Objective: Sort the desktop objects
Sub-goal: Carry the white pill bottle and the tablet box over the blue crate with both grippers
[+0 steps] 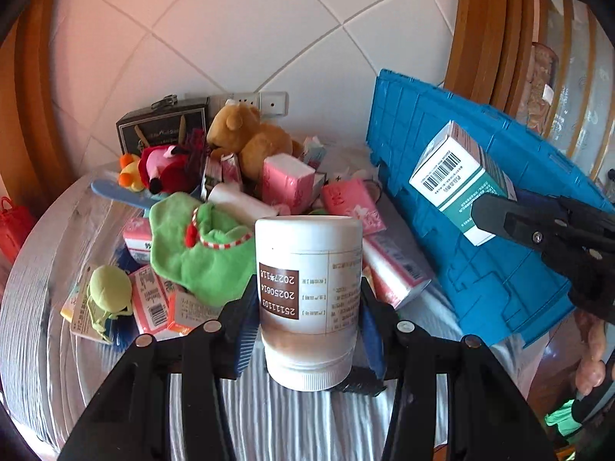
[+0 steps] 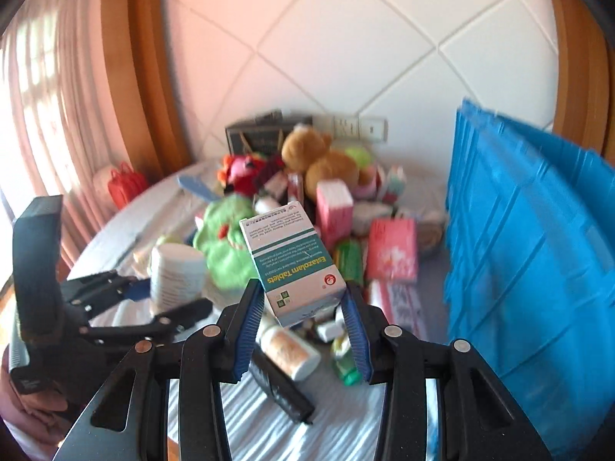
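Observation:
My left gripper [image 1: 307, 319] is shut on a white plastic bottle [image 1: 309, 299] with a brown label, held upside down above the table; it also shows in the right wrist view [image 2: 175, 272]. My right gripper [image 2: 303, 307] is shut on a white and teal tablet box [image 2: 294, 265], held up in the air beside the blue crate [image 2: 530, 246]. The same box shows in the left wrist view [image 1: 459, 176] in front of the crate [image 1: 461, 199].
A pile covers the round table [image 1: 38, 269]: a green plush [image 1: 200, 246], brown teddy bear [image 1: 250, 138], red-pink plush [image 1: 165, 169], pink tissue packs [image 1: 286, 180], small boxes, a dark box [image 1: 161, 126] at the wall. Below my right gripper lie a bottle [image 2: 288, 349] and a black object [image 2: 284, 392].

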A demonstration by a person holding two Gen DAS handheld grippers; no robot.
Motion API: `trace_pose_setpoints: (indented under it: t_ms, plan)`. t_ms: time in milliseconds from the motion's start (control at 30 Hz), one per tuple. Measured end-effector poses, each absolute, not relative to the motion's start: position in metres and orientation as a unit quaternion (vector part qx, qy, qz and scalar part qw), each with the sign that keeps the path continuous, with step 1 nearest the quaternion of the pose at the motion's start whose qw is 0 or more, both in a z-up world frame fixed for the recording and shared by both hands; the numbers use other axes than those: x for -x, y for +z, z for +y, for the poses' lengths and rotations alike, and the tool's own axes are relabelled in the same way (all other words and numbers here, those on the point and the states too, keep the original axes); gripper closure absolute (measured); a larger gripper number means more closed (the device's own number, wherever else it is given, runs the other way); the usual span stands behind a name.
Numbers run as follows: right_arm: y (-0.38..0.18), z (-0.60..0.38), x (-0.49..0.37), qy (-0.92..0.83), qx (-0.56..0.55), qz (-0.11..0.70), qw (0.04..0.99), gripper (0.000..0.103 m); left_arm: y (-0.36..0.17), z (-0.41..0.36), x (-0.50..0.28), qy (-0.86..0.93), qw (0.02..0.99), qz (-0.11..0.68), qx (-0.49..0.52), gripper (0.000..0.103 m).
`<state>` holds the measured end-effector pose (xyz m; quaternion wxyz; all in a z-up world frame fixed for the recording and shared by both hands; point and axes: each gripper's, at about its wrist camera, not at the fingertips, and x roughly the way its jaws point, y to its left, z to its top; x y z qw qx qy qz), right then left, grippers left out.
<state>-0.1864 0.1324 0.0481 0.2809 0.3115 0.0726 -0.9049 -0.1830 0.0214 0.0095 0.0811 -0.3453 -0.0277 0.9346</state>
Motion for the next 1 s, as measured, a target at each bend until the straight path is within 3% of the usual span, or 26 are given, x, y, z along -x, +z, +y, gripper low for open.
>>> trace_pose_setpoints:
  t_ms: [233, 500, 1000]
  plan:
    - [0.099, 0.156, 0.173, -0.929, -0.251, 0.051, 0.268, 0.062, 0.056, 0.055, 0.194, 0.951, 0.106, -0.008, 0.290, 0.057]
    - [0.149, 0.207, 0.166, -0.965, -0.188, 0.035, 0.179, 0.062, 0.095, 0.103, 0.212, 0.954, 0.148, -0.001, 0.261, 0.057]
    - [0.159, 0.343, 0.192, -0.980, -0.191, 0.036, -0.044, 0.062, 0.176, 0.236, 0.221, 0.940, 0.258, 0.014, 0.223, 0.057]
